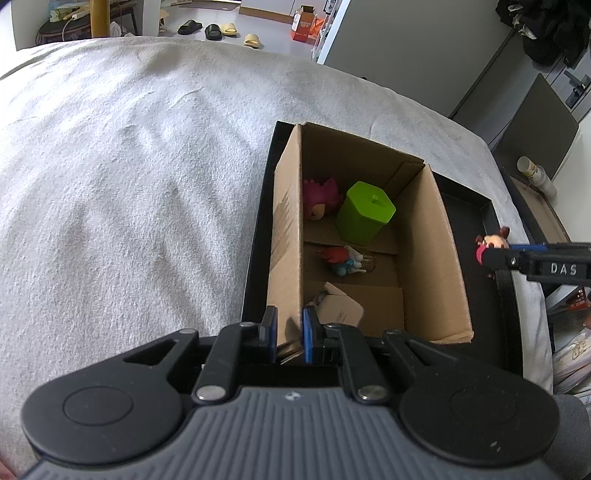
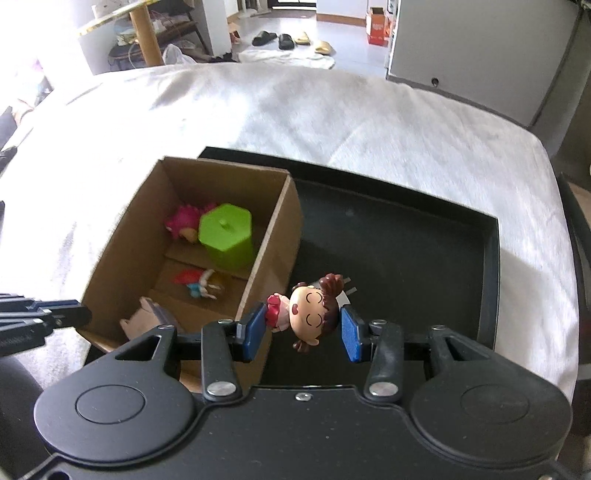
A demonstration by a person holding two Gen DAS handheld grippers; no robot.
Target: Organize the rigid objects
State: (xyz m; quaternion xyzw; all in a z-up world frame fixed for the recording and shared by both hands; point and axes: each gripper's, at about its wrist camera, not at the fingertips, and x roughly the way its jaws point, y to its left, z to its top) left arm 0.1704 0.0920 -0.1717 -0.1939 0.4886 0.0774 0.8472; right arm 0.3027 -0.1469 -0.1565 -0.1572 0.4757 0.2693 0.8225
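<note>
A cardboard box (image 1: 286, 236) (image 2: 273, 236) stands in a black tray (image 2: 406, 236) (image 1: 476, 206) on a white bed. Inside lie a green hexagonal container (image 1: 364, 212) (image 2: 227, 236), a pink-haired figurine (image 1: 319, 199) (image 2: 183, 221), a red-haired figurine (image 1: 341, 260) (image 2: 199, 282) and a small carton (image 1: 338, 308) (image 2: 147, 319). My left gripper (image 1: 290, 330) is shut on the box's near left wall. A brown-haired doll figurine (image 2: 306, 310) (image 1: 493, 243) sits between the jaws of my right gripper (image 2: 306, 328). The jaws stand apart; the left pad touches the doll, the right pad is clear of it.
The white blanket (image 1: 129, 166) (image 2: 369, 118) covers the bed around the tray. Slippers (image 1: 218, 29) and a carton lie on the floor beyond. A grey cabinet (image 2: 480, 48) stands at the far right, a bottle (image 1: 535, 175) beside the bed.
</note>
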